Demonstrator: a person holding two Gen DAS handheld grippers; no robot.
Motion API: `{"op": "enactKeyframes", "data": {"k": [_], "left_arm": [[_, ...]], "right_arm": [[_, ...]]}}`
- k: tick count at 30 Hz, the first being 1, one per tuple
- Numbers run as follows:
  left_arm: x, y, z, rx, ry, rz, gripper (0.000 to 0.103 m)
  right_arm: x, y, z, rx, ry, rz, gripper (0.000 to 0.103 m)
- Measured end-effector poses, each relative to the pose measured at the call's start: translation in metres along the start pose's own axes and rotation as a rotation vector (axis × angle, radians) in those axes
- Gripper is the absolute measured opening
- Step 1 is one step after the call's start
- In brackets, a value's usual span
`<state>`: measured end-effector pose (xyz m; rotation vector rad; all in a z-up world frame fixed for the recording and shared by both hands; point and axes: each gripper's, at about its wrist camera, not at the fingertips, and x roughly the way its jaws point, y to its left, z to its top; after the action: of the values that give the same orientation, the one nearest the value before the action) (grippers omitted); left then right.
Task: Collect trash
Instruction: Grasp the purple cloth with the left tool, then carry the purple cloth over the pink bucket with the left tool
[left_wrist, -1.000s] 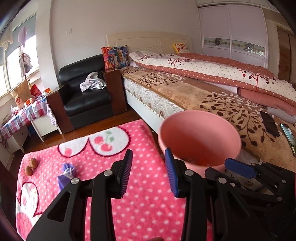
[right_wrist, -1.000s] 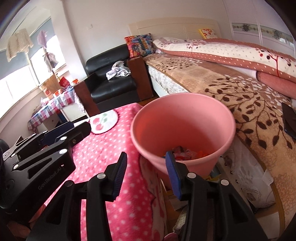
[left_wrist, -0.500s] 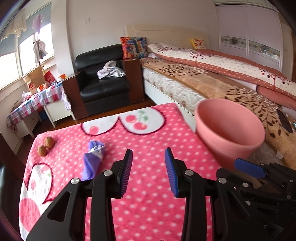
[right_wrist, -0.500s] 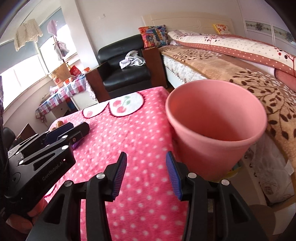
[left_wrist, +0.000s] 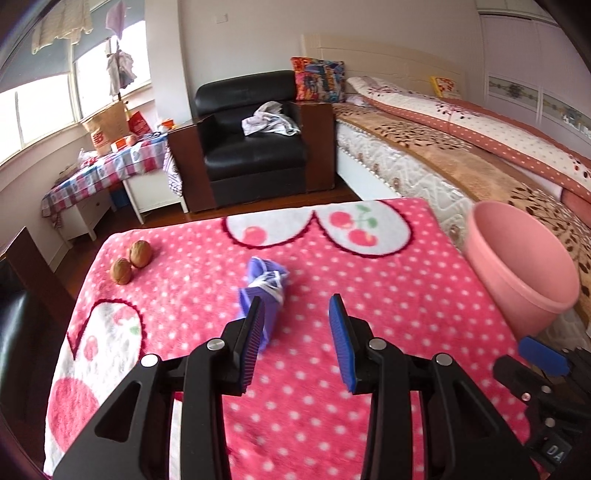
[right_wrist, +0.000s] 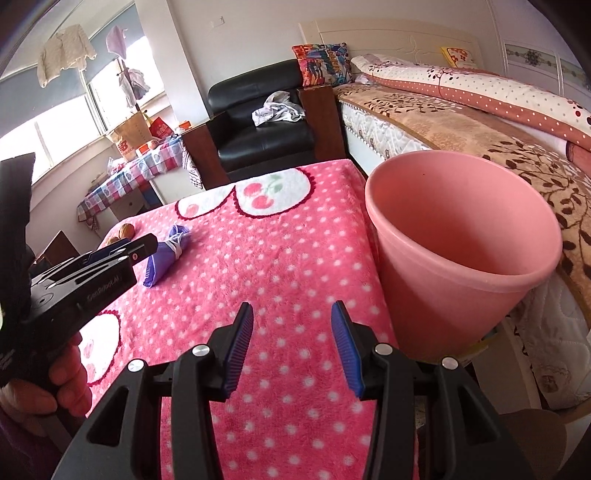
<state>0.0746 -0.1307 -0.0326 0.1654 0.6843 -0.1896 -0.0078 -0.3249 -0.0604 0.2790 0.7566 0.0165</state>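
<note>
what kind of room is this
Most likely a home bedroom: a made bed with a floral quilt, a black armchair beside it, and a wardrobe along the far wall.

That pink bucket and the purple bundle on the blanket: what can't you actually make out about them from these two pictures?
- Pink bucket: its bottom is hidden in both views; the near wall blocks the inside, so any contents are unseen.
- Bucket's base: hidden below the blanket edge and behind the right gripper.
- Purple bundle: part hidden behind a finger of the left gripper; what it is stays unclear.
</note>
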Motion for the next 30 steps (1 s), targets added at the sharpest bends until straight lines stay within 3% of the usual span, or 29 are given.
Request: {"op": "enactKeyframes", "data": {"k": [7, 14, 19, 23, 27, 30], "left_arm": [[0.022, 0.022, 0.004, -0.019, 0.035, 0.020, 0.036], [0.052, 0.042, 0.002, -0.073, 0.118, 0.001, 0.036], [0.060, 0.043, 0.001, -0.069, 0.119, -0.001, 0.036], [0.065, 0.038, 0.000, -0.077, 0.150, -0.047, 0.036], [0.067, 0.035, -0.003, -0.064, 0.146, -0.019, 0.036], [0.062, 0.033, -0.003, -0.057, 0.131, 0.001, 0.030]], "right_arm": [[0.004, 0.005, 0.006, -0.042, -0.023, -0.007, 0.043], [0.014, -0.006, 0.005, 0.019, 0.008, 0.004, 0.043], [0.015, -0.008, 0.004, 0.032, 0.013, 0.014, 0.043], [0.015, -0.008, 0.004, 0.036, 0.016, 0.024, 0.043], [0.015, -0.009, 0.003, 0.042, 0.013, 0.031, 0.043], [0.014, -0.009, 0.003, 0.042, 0.012, 0.035, 0.043]]}}
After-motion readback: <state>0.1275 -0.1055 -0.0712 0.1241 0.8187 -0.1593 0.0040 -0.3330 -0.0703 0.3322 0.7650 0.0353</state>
